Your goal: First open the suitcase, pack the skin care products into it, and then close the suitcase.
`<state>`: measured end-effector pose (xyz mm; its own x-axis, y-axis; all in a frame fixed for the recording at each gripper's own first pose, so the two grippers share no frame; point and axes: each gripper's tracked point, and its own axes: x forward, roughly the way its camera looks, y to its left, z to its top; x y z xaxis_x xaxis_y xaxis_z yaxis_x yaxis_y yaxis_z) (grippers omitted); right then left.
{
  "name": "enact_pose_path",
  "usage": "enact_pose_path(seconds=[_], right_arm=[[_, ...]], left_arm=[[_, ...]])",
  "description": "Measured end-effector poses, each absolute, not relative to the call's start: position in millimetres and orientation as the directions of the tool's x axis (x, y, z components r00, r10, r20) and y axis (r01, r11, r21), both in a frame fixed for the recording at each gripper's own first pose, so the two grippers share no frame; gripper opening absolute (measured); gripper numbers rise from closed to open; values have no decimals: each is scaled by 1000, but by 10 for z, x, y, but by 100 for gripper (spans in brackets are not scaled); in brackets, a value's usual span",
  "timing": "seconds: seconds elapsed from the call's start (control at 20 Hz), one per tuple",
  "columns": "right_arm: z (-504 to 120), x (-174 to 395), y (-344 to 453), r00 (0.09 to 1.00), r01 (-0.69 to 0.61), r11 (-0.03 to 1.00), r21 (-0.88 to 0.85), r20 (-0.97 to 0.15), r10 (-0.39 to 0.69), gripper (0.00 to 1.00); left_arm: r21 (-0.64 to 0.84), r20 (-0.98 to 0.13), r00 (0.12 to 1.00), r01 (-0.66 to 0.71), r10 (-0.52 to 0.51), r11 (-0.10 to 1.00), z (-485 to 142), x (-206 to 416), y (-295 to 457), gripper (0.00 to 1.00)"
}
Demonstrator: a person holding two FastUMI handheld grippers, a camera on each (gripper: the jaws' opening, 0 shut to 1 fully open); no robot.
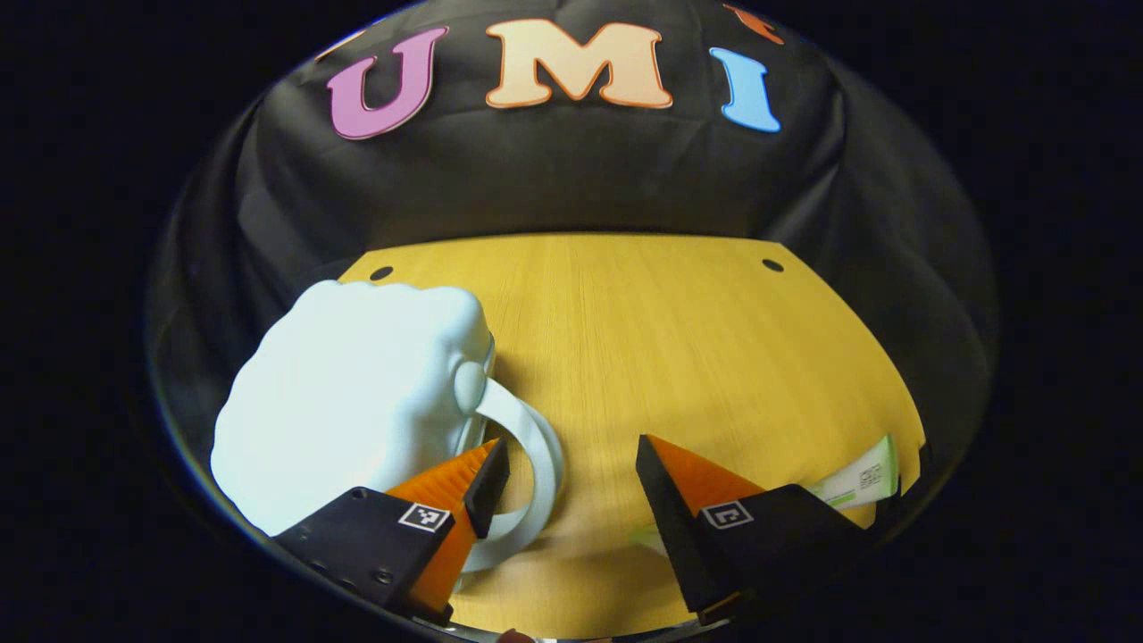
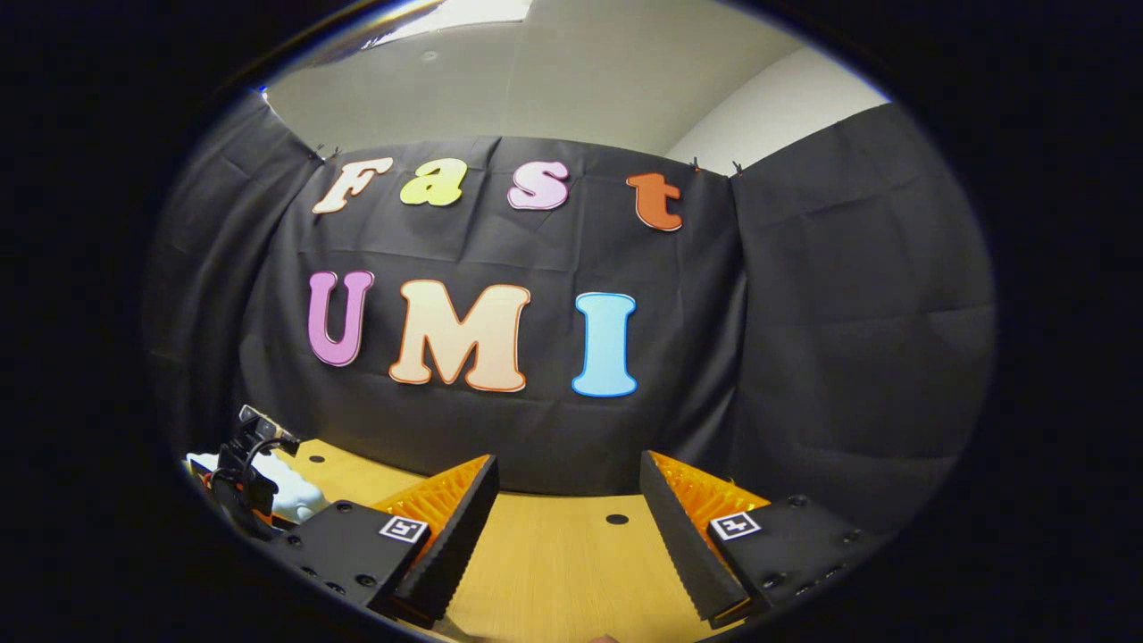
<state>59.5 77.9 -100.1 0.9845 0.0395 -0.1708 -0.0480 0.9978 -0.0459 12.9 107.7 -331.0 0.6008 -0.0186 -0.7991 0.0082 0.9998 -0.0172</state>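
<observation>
**Clerk:** Item one, left hand-held gripper (image 1: 564,478). Jaws spread, nothing between them. One orange finger lies just beside the loop handle (image 1: 536,464) of the suitcase, the other stands apart over bare desk (image 1: 679,339). By my judgement it is placed so as to take the handle and lift the lid.

**Checker:** And the suitcase itself?

**Clerk:** Item two, suitcase (image 1: 348,393): pale, lumpy shell, lying on the desk, lid down, so still to be opened. All further places are given from it.

**Checker:** The skin care products?

**Clerk:** Item three, one white and green tube (image 1: 862,478), flat on the desk, well apart from the suitcase on the side away from the handle, partly hidden behind the gripper finger. Left out, I judge, to await packing. Any others I cannot make out.

**Checker:** The other tool?

**Clerk:** Item four, right hand-held gripper (image 2: 567,527): jaws released, empty, raised and aimed over the desk toward the booth wall. The suitcase sits far off to its side, a dark rig in front of it. Likely held back while the lid is handled.
</observation>
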Motion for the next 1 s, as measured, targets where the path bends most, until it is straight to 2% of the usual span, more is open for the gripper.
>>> enact_pose_path(seconds=[0.15,0.3,0.35,0.4,0.5,0.75,1.0], right_arm=[[-1045,537,842,983,-40,996,-81,-182,24,99],[-1063,504,827,984,-22,996,-83,-180,6,100],[-1081,497,809,983,-17,997,-79,-184,2,100],[-1088,481,800,982,-14,997,-76,-187,0,99],[-1078,460,797,984,-17,997,-80,-180,2,98],[-1087,361,851,985,-54,995,-78,-170,40,98],[-1109,355,903,983,-91,995,-39,-166,83,98]], left_arm=[[-62,-848,528,0,-52,998,-3509,67,1105,85],[-126,-888,445,3,-115,992,-3684,-47,1053,68],[-108,-898,430,-8,-93,994,-3705,-75,1121,60],[-82,-900,431,-16,-67,996,-3720,-55,1200,38],[-117,-900,425,-13,-101,993,-3719,-44,1150,13],[-82,-898,429,60,-100,995,-3504,-25,1114,1],[-77,-862,496,80,-107,994,-2695,158,1300,0]])
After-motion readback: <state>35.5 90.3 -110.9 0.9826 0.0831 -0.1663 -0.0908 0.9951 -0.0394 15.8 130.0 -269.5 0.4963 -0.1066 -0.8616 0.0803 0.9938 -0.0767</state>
